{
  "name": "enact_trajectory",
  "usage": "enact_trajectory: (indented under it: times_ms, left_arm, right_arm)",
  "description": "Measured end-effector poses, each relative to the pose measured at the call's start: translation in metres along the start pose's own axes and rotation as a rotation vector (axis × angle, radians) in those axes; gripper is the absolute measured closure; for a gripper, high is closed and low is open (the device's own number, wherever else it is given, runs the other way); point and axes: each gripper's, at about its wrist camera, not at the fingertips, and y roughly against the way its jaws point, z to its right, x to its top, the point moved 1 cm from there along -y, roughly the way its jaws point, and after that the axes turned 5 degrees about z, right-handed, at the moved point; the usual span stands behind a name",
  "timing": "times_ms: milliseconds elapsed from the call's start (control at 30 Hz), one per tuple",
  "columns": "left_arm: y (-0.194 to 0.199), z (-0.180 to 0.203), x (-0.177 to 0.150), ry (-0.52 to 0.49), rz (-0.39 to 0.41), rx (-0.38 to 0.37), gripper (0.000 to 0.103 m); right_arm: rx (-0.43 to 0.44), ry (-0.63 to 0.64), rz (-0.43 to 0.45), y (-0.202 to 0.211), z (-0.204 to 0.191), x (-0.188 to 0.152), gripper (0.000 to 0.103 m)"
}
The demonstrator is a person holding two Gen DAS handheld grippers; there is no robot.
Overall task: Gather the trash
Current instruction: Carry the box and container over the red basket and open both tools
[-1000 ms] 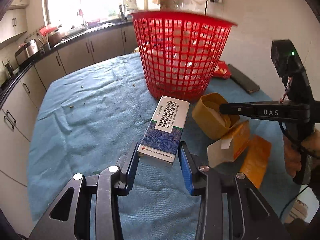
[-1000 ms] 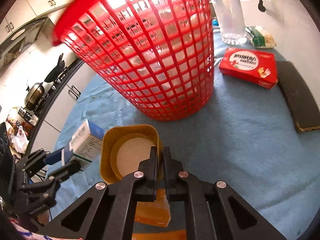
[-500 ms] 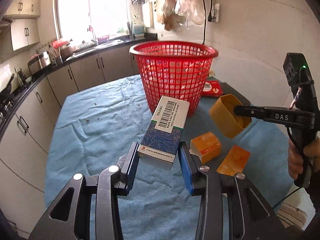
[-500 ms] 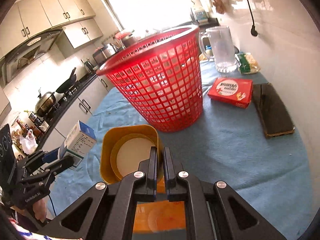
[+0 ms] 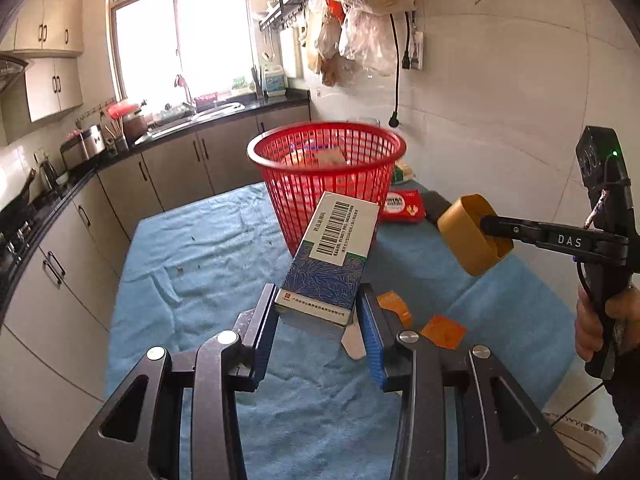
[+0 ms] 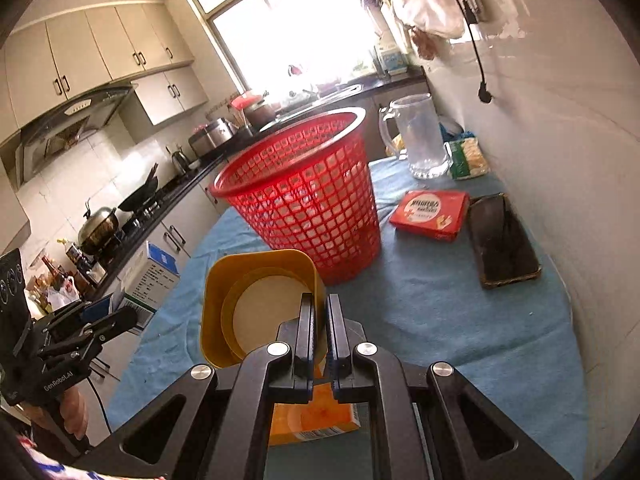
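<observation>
- A table (image 5: 208, 292) covered with a blue cloth is seen from above in both wrist views, with kitchen counters beyond it at 9 to 11 o'clock.
- A red basket (image 5: 326, 184) is stood upright on the cloth near the far end; crumpled white trash can be made out inside it.
- The left gripper (image 5: 318, 330) is held above the table, pitched downward and aimed toward the basket at 12 o'clock; its jaws are clamped on the near end of a blue box (image 5: 332, 256), which is lifted clear of the cloth.
- The right gripper (image 6: 319, 336) is likewise held raised and angled down, the basket at its 12 o'clock; its jaws are nearly closed, pinching the wall of a yellow tub (image 6: 256, 304), which is carried in the air with its mouth turned toward the camera.
- The right hand (image 5: 600, 320) is seen wrapped round the gripper's handle at 3 o'clock in the left view.
- An orange carton (image 6: 316, 420) is left on the cloth beneath the right gripper.
</observation>
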Motion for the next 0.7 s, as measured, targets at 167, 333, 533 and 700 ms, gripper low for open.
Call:
enact_trajectory:
  times_ms: [167,333,533,700]
  left_arm:
    - [0.009,-0.005,0.026,0.009,0.033,0.013,0.065]
    - [0.008,-0.006,0.055,-0.004,0.058,0.035,0.065]
    - [-0.012,-0.011,0.091,0.005,0.050,0.056,0.065]
    - [-0.044,-0.016,0.117,0.029,0.024,0.075,0.065]
  right_arm:
    - [0.007,-0.008,0.040,0.014,0.002,0.015,0.097]
    - [0.015,-0.008,0.073,0.018,0.000,0.037,0.097]
    - [0.028,-0.006,0.123,0.015,-0.006,0.069,0.097]
    - [0.039,0.000,0.156,0.003,-0.015,0.099,0.097]
